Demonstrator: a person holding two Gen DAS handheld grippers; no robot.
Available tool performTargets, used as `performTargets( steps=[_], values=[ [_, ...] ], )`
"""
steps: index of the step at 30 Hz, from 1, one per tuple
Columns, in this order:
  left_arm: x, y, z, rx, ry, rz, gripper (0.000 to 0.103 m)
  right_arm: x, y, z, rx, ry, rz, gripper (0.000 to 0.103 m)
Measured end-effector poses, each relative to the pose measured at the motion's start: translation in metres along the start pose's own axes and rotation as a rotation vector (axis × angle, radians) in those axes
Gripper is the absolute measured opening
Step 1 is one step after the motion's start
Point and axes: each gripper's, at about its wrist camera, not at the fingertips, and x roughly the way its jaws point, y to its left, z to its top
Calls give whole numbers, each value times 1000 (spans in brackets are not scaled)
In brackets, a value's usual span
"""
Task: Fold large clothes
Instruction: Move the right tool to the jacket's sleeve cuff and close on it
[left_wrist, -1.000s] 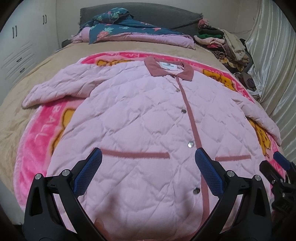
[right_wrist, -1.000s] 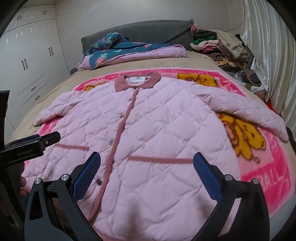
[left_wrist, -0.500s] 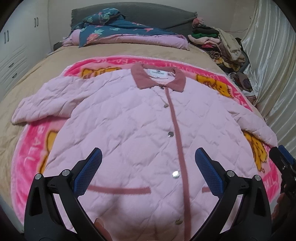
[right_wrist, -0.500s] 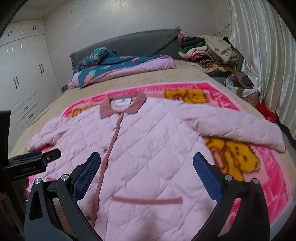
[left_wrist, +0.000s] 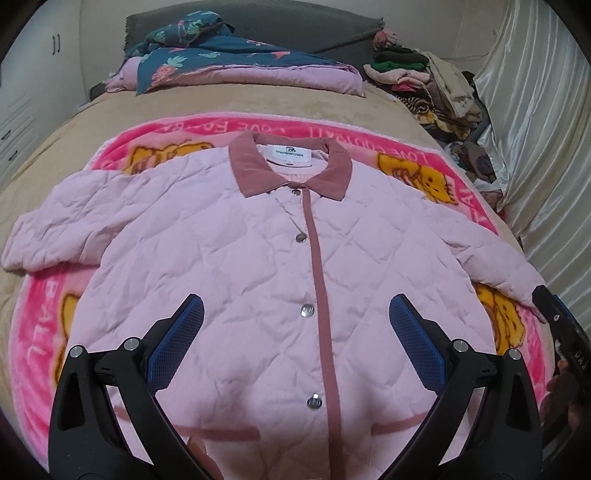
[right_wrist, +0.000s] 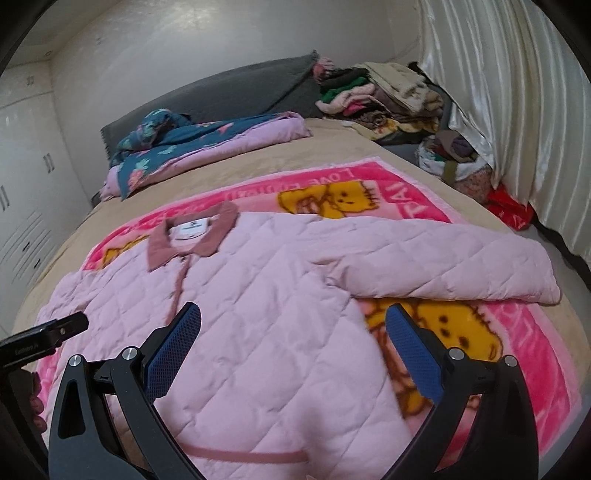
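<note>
On the bed: pale pink quilted jacket with a dusty-rose collar and placket (left_wrist: 258, 258) lies face up, snapped shut, spread flat over a hot-pink fleece blanket with yellow bear prints (right_wrist: 424, 192). That flat spread looks like the set-up for folding, and no fold shows yet.

Sleeves: both lie out to the sides. The wearer's-left sleeve (right_wrist: 443, 266) reaches toward the curtain side, and the other sleeve (left_wrist: 62, 229) runs out onto the tan bedspread (left_wrist: 258, 107). Out like that, each cuff is free to be picked up and brought across the chest.

Left gripper: left gripper (left_wrist: 295, 325) hovers above the jacket's lower front, straddling the placket, with its jaws wide apart and nothing between the blue pads. I'd judge it is lining up over the garment, not committed to a grab.

Right gripper: right gripper (right_wrist: 293, 328) hangs over the jacket's side edge, where quilting meets a bear print. Its jaws are also spread wide and holding nothing. It points toward that long sleeve, the likely first thing to fold in.

Background: folded teal floral quilt with a lilac lining (left_wrist: 229, 62) and a heap of mixed clothes (right_wrist: 376, 96) sit up by the grey headboard, well apart from the jacket and out of the working area.

Watch for: puffy quilting that may spring back, so a pinch near the cuff seems wise.
</note>
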Motion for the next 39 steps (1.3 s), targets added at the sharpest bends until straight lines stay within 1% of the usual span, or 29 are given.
performTargets(
  steps=[3, 5, 9, 11, 13, 20, 22, 24, 28, 29, 33, 36, 38, 39],
  values=[
    [10, -7, 7, 7, 16, -11, 94, 9, -17, 4, 36, 3, -31, 99],
    [17, -13, 10, 20, 20, 2, 94, 15, -28, 5, 60, 9, -57, 99],
    [31, -21, 16, 33, 46, 1, 94, 29, -53, 6, 114, 24, -84, 99],
    [40, -23, 19, 43, 62, -2, 94, 36, -67, 6, 142, 36, -115, 99],
    [48, -25, 21, 40, 71, -6, 94, 43, -81, 6, 172, 44, -121, 99],
    [73, -30, 23, 7, 88, 13, 94, 69, -139, -1, 287, 75, -220, 99],
    [80, -35, 23, 26, 86, 31, 94, 75, -157, -4, 318, 81, -254, 99],
    [86, -40, 24, 44, 88, 27, 94, 80, -174, -7, 356, 86, -286, 99],
    [98, -45, 26, 54, 101, 32, 94, 93, -209, -13, 459, 101, -280, 99],
    [101, -46, 26, 54, 102, 36, 94, 98, -220, -15, 489, 111, -293, 99],
    [109, -47, 26, 61, 109, 41, 94, 108, -249, -21, 596, 120, -290, 99],
    [115, -42, 25, 47, 123, 36, 94, 114, -269, -19, 647, 98, -291, 99],
    [117, -39, 25, 32, 127, 26, 94, 116, -287, -20, 722, 80, -302, 99],
    [118, -37, 25, 27, 126, 21, 94, 117, -296, -21, 763, 63, -283, 99]
  ],
)
